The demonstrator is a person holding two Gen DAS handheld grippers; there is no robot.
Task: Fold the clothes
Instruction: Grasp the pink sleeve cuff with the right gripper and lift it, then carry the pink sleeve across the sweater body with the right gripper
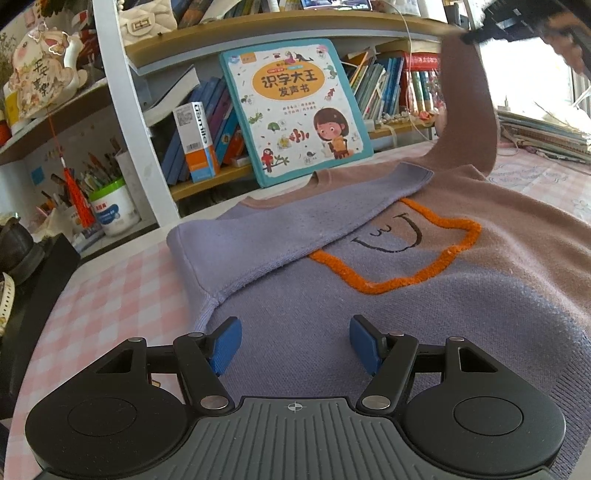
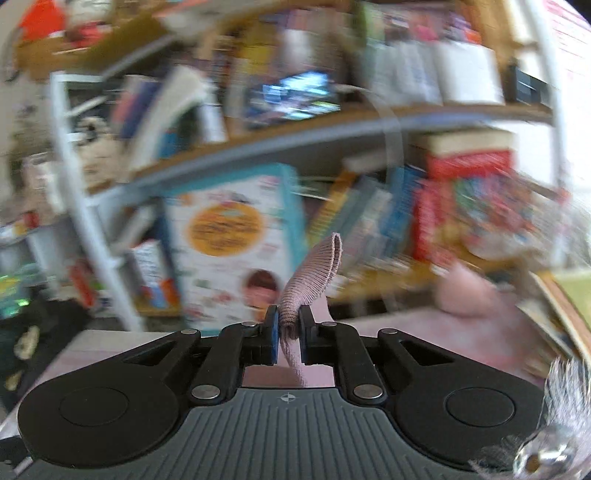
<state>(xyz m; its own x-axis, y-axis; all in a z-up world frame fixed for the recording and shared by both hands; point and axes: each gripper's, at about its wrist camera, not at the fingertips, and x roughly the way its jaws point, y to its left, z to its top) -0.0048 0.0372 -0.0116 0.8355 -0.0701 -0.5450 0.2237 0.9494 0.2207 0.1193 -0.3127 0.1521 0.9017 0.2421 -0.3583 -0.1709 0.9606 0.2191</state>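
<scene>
Two grippers: the right gripper pinches the sweater's pink sleeve, probably its cuff, up high; the left gripper hangs open over the sweater on the table.

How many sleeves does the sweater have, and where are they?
2. The purple sleeve lies folded across the sweater front. The pink sleeve is lifted up in the air, its cuff pinched by the right tongs.

Matt knitted cloth sweater, fuzzy orange outline, ribbed cuff, glossy paper book, wooden shelf
</scene>
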